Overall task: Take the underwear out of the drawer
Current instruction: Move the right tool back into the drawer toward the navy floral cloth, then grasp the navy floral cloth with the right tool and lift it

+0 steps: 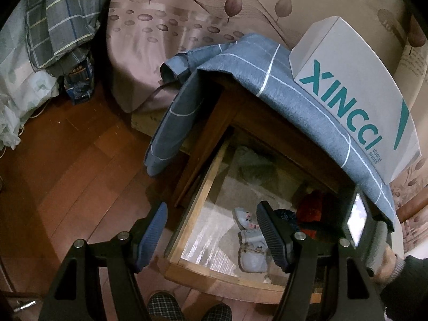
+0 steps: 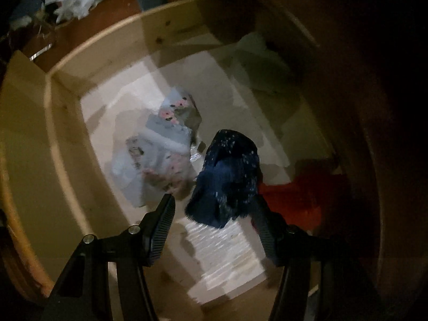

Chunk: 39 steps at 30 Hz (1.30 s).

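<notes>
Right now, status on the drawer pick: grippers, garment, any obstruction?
Left gripper open, empty, over open drawer. Right gripper open, jaws around dark blue underwear, unpinched. Pale floral garment and red garment flank it.

1 drawer (image 2: 67, 144) — 3 garments, 1 shoebox (image 1: 355, 93), 2 slippers.

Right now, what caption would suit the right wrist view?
Right gripper open above the open drawer, a dark blue speckled garment between its fingers, beside floral pale blue underwear.

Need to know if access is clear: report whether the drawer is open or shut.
Open. The drawer is pulled out from the wooden cabinet, with pale floral underwear and a dark blue garment exposed inside.
</notes>
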Motion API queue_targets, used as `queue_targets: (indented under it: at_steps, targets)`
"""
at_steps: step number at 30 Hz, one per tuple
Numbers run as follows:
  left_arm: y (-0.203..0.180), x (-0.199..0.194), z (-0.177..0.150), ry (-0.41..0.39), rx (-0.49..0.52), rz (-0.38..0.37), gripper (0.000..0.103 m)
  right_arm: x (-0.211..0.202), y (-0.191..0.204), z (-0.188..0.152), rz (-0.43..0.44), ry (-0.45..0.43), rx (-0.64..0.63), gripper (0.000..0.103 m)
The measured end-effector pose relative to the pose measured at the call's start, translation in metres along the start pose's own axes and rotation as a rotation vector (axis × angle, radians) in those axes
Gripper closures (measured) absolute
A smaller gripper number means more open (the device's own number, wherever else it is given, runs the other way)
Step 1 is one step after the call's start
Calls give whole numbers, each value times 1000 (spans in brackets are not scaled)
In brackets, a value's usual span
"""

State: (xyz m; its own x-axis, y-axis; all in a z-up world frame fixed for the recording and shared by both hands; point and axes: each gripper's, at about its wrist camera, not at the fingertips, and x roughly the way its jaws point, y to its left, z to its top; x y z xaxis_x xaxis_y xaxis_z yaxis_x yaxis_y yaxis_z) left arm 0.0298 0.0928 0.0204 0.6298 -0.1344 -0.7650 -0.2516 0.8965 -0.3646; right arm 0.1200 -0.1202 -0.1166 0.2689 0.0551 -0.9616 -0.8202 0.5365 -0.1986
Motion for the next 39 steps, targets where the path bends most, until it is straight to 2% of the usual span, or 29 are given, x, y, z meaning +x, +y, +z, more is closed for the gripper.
queue_targets:
  at_steps: [9, 19, 23, 29, 34, 39]
  targets:
    - [-1, 4, 1, 12, 3, 3, 32, 28, -8, 11, 22, -3, 13, 46]
    - [-3, 6, -1, 18, 12, 8, 32, 42, -25, 5, 98, -6, 62, 48]
    - [-6, 8, -2, 19, 25, 15, 32, 39, -31, 0, 109, -4, 91, 64]
    - [-11, 8, -5, 28, 54, 20, 32, 33, -36, -12, 131, 43, 133, 78]
    - [-18, 11, -7, 61, 92, 20, 32, 15, -32, -25, 135, 59, 151, 79]
    - [-29, 19, -11, 109, 151, 14, 32, -18, -32, -47, 154, 24, 255, 80]
